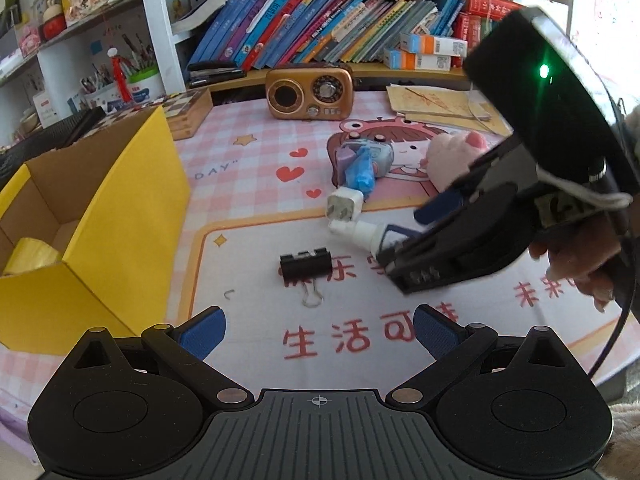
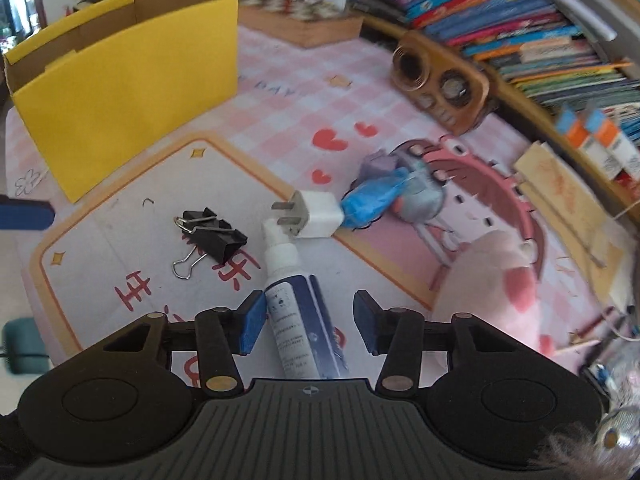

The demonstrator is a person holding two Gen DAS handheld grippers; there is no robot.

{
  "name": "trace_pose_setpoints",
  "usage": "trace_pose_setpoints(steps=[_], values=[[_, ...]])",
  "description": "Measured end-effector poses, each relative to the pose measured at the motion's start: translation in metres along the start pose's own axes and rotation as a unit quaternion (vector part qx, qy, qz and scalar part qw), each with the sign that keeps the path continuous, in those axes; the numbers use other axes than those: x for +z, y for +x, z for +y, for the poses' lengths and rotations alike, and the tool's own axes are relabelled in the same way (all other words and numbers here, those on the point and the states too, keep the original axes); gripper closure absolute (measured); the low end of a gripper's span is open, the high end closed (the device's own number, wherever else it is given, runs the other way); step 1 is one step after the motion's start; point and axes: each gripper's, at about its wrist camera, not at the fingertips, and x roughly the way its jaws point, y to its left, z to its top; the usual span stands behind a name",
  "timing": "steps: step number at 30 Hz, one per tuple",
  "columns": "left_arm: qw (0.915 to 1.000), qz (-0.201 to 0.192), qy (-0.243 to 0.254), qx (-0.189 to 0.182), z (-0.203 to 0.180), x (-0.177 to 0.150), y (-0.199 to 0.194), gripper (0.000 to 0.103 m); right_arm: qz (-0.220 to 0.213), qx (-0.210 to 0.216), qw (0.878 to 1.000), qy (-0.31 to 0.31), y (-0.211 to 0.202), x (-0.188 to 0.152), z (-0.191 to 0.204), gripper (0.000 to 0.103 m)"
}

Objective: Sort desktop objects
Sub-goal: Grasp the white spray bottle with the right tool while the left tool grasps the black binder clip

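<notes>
A white spray bottle with a dark blue label [image 2: 296, 312] lies on the desk mat between the open fingers of my right gripper [image 2: 310, 322]. Its nozzle touches a white plug charger [image 2: 316, 216]. A black binder clip [image 2: 212, 236] lies to the left of the bottle. A blue and grey toy [image 2: 384, 192] lies beyond the charger, and a pink plush [image 2: 504, 292] lies on the right. In the left wrist view my left gripper [image 1: 318, 332] is open and empty, just short of the binder clip [image 1: 306, 268]. The right gripper [image 1: 404, 240] shows there straddling the bottle [image 1: 366, 234].
An open yellow cardboard box [image 1: 132, 216] stands on the left with a yellow roll [image 1: 32, 260] inside. A brown retro radio [image 1: 310, 92] stands at the back in front of a shelf of books [image 1: 320, 24]. A wooden chess box [image 1: 188, 112] and paper sheets [image 1: 444, 106] lie near the back.
</notes>
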Motion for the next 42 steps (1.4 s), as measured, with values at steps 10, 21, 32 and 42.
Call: trace_pose_setpoints(steps=[10, 21, 32, 42], values=[[0.9996, 0.001, -0.02, 0.02, 0.009, 0.012, 0.028, 0.009, 0.013, 0.017, 0.998, 0.057, -0.006, -0.022, -0.018, 0.072], [0.9981, 0.019, -0.048, 0.035, 0.006, 0.025, 0.075, 0.036, -0.001, -0.026, 0.987, 0.159, -0.031, -0.061, -0.02, 0.072], [0.9969, 0.022, -0.068, 0.034, 0.003, 0.024, 0.083, 0.047, 0.008, -0.036, 0.986, 0.164, -0.03, -0.066, -0.017, 0.072], [0.9975, 0.019, -0.067, 0.013, 0.006, 0.024, 0.077, 0.065, 0.001, -0.035, 0.984, 0.177, -0.033, -0.067, -0.018, 0.073]])
